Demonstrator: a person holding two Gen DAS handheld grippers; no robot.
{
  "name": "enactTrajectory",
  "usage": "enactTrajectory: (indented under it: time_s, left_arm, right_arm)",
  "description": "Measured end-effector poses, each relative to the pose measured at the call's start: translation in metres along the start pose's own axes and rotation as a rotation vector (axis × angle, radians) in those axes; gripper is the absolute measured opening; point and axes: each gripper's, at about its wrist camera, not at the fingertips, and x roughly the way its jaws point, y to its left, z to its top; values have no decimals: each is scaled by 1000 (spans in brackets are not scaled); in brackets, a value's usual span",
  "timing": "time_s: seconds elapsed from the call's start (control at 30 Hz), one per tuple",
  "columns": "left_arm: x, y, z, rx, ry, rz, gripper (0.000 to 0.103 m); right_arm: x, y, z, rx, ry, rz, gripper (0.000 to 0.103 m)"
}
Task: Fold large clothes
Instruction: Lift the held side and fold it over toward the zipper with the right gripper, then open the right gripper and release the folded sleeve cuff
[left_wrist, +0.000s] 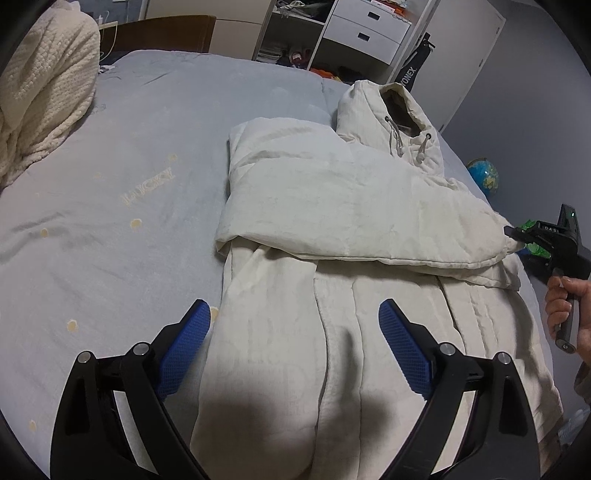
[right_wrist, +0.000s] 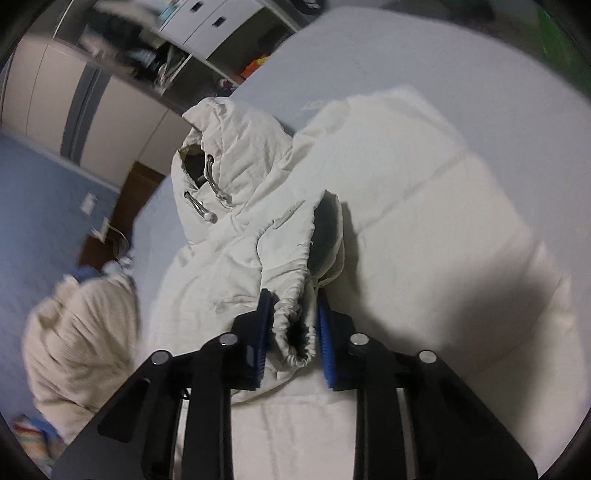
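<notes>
Hooded jacket (left_wrist: 332, 206), cream, on bed (left_wrist: 129, 147); hem cut off below. Right hand-held gripper (right_wrist: 291, 325) pinches sleeve cuff (right_wrist: 295, 339); left hand-held gripper (left_wrist: 295, 343) spread. Bedcover reads "LUCKY" (left_wrist: 147, 186); bag (left_wrist: 415, 70) "YONEX".

Cam setup: 2 wrist fisheyes over bed (left_wrist: 110, 166)

L cam high, looks along coat (left_wrist: 351, 206) toward hood; R cam close at cuff (right_wrist: 295, 332). Shared: hood (right_wrist: 229, 147), coat body.

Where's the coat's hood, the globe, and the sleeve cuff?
hood (left_wrist: 373, 107), left wrist view, its outer side
globe (left_wrist: 484, 178), left wrist view, its blue face
sleeve cuff (right_wrist: 293, 325), right wrist view, its gathered elastic edge
</notes>
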Motion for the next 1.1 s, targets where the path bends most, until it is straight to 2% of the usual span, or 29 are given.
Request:
enactTrajectory:
  time_s: [0.23,0.43,0.6,1.0,1.1]
  left_arm:
    - [1,0,0,-1,3,1,89]
    - [3,2,-2,-7,8,2,89]
    - [5,4,-2,-11,15,3,89]
    - [6,1,-3,-3,22,14,89]
    - [4,-1,-3,5,21,20,89]
  right_arm:
    - [-13,19,21,-108,-53,-38,15]
    - [2,12,23,-138,-17,-107,15]
    - [11,-5,15,-116,9,-118,16]
    - [2,-13,11,-156,13,-129,39]
    - [-6,-13,8,-182,1,-127,41]
